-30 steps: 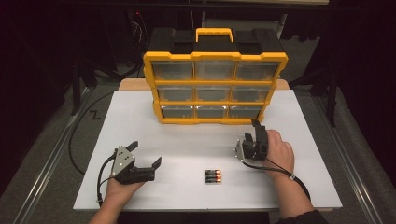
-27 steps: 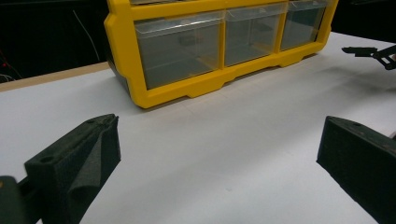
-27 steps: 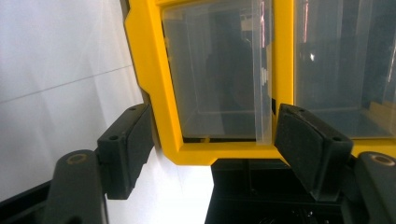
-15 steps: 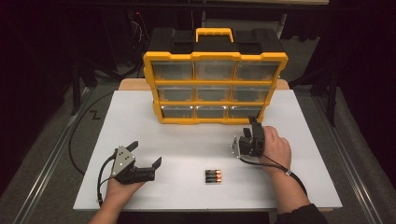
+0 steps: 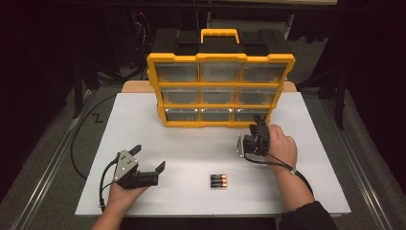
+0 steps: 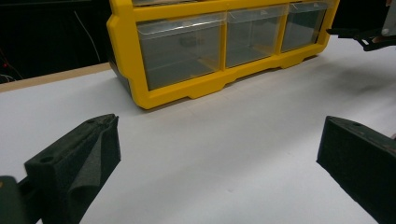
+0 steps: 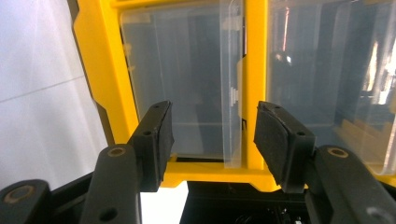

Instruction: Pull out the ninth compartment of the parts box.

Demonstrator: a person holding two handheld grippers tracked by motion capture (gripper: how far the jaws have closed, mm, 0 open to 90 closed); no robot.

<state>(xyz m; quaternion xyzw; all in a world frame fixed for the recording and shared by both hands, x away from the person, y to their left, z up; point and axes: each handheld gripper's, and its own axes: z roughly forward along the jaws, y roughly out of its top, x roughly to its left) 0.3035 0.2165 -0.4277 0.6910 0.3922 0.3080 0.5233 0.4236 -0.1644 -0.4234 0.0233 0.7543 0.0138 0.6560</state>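
While the right claw [image 5: 256,125] sits in front of the yellow drawer box [image 5: 220,91], its jaws have just been closing and stand half apart, with the see-through front of a drawer [image 7: 187,88] between them but not yet pinched. In the high view this drawer [image 5: 251,115] is at the lower right of the box, a little right of the middle of the frame. It looks light, thin and stiff, made of clear plastic. Plastic like that is smooth, so it may slip. I think the best spot to hold is the little lip that sticks out on its front. A hard squeeze could crack it. The box looks big and may stay put when the drawer slides. The left claw [image 5: 147,163] rests wide apart on the white desk [image 5: 191,143] at lower left, holding nothing.
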